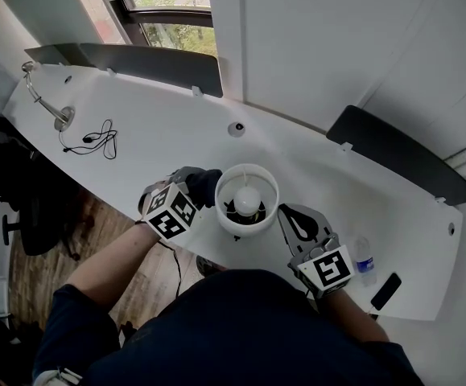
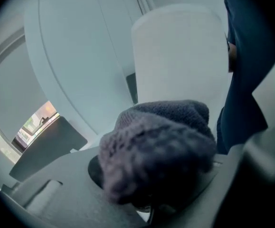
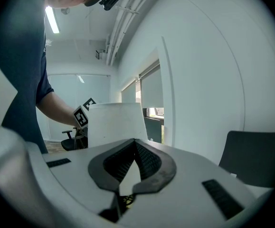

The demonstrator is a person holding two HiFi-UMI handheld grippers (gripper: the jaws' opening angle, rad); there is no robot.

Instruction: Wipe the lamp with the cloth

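The left tool (image 1: 189, 190) clamps the dark cloth (image 2: 158, 151) against the left side of the lamp (image 1: 249, 199). The right tool (image 1: 297, 222), pinched closed on nothing, sits just right of the lamp.

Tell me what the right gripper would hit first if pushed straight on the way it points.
The lamp shade. The right gripper, jaws together and empty, points at its white side wall. Nothing shows between them, though the gap is hard to judge.
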